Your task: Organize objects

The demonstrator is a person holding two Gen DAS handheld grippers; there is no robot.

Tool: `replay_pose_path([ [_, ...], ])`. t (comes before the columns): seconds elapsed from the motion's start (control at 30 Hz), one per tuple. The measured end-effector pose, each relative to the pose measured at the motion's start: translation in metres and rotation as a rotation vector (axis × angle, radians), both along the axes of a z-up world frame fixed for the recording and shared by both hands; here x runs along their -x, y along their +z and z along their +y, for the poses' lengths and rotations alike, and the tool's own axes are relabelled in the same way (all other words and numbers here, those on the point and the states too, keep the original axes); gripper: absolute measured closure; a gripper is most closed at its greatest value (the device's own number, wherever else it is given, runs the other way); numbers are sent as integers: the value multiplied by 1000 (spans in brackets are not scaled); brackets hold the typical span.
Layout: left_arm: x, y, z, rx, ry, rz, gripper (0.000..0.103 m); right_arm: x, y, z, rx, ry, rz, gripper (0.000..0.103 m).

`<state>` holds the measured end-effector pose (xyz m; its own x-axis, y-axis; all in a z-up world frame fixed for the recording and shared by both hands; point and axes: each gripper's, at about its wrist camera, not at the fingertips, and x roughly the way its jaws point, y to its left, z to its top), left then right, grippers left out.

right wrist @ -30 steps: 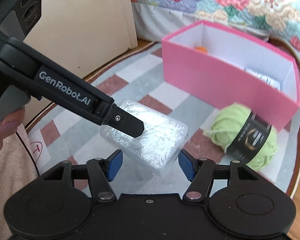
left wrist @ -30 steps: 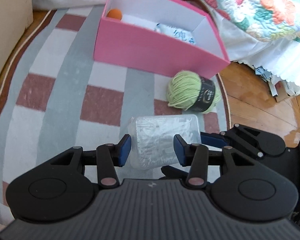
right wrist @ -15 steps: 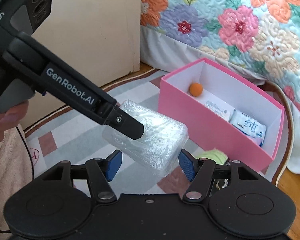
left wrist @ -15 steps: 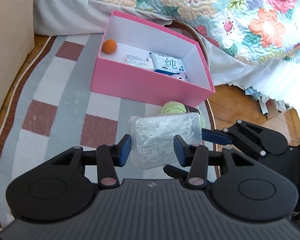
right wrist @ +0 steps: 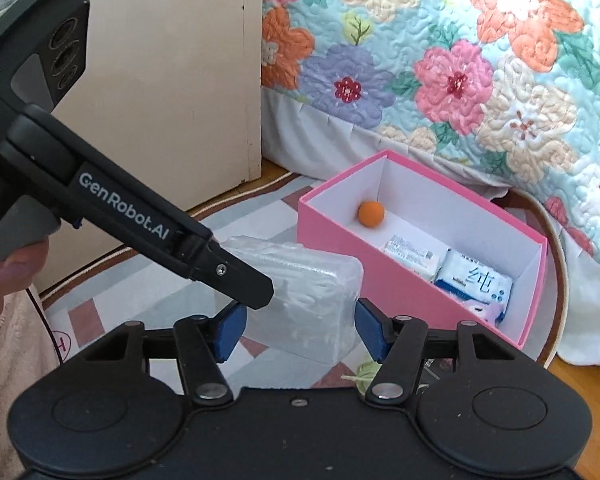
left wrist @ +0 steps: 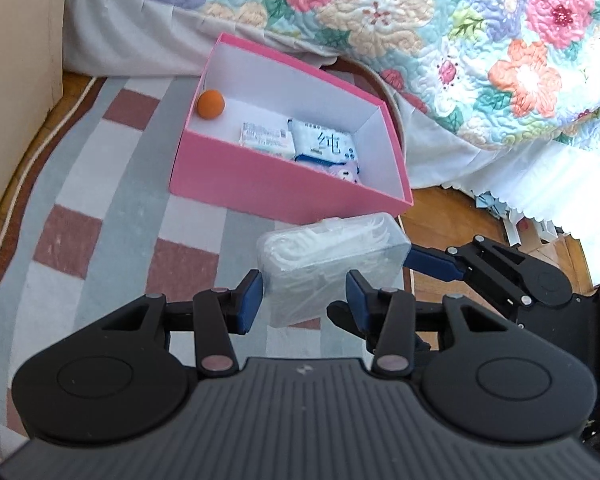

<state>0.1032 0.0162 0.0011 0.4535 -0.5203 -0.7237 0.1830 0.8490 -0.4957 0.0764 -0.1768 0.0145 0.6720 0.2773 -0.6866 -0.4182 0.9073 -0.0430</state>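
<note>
A clear plastic box of white floss picks hangs in the air over the rug, in front of the pink box. My left gripper is shut on its near end. My right gripper comes in from the right; its jaws are closing, and the blue pads lie against the clear box between them. Inside the pink box lie an orange ball and tissue packs. A bit of green yarn shows below the right gripper.
A bed with a floral quilt stands right behind the pink box. A beige cabinet is at the left. The checked rug covers the floor, with bare wood on the right. A person's hand grips the left handle.
Both grippers have risen with the clear box, which has left the rug. The pink box's inside has come into view. The right jaws have narrowed onto the clear box.
</note>
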Motion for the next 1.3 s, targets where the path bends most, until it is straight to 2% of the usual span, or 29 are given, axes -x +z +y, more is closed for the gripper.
replay_pose_path([
  [0.17, -5, 15, -1, -14, 23, -32, 60, -3, 8, -4, -9, -12, -20, 49],
  [0.6, -37, 48, -9, -25, 23, -98, 58, -29, 38, -18, -42, -80, -64, 57],
  [0.83, -67, 55, -20, -10, 22, -62, 59, -53, 50, -42, -147, -139, -60, 62],
  [1.1, -117, 36, -45, -32, 48, -17, 59, -103, 39, -65, -176, -196, -3, 64],
  [1.3, -160, 8, -72, -105, 10, 41, 60, -138, 9, -77, -148, -251, 67, 64],
])
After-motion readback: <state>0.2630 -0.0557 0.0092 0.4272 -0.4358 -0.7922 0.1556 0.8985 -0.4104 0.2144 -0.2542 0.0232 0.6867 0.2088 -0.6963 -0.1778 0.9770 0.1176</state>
